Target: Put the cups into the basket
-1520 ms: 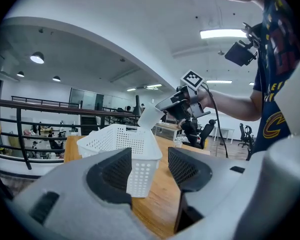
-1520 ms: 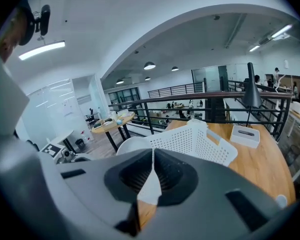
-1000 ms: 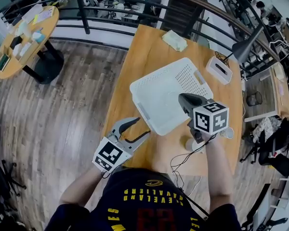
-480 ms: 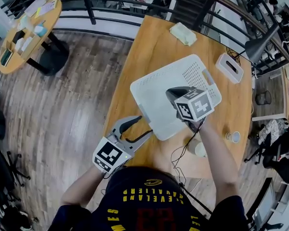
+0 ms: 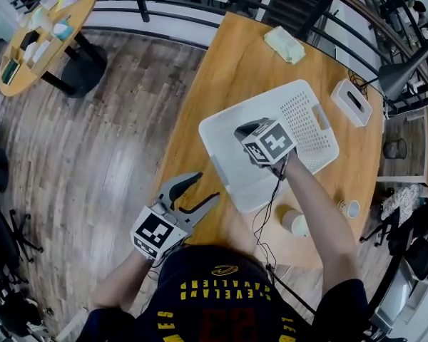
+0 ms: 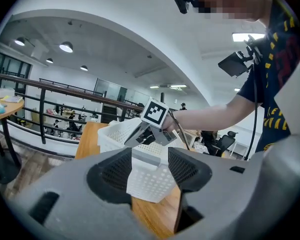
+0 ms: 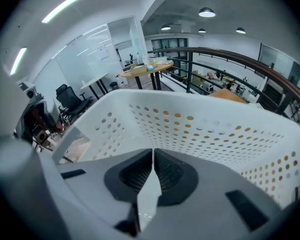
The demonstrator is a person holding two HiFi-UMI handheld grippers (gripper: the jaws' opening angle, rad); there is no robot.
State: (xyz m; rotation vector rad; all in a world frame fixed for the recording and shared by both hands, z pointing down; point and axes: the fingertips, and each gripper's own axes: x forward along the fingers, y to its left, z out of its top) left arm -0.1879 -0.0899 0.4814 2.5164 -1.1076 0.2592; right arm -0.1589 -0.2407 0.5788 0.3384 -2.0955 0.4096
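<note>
The right tool point(image 5: 248, 132) has swung from beside the cups point(image 5: 296, 223) down into the basket point(image 5: 225, 140).

Yellow capitals point(image 5: 225, 288) across your dark shirt point(image 5: 200, 315) read "CLEVELAND CAVALIERS", upside down in the head view. Large red numerals point(image 5: 232, 326) beneath them are too dim to read with certainty. The left cube point(image 5: 157, 235) on your left tool point(image 5: 207, 188) and the right cube point(image 5: 269, 142) on your right tool point(image 7: 153, 156) bear black-and-white square marker patterns.
</note>
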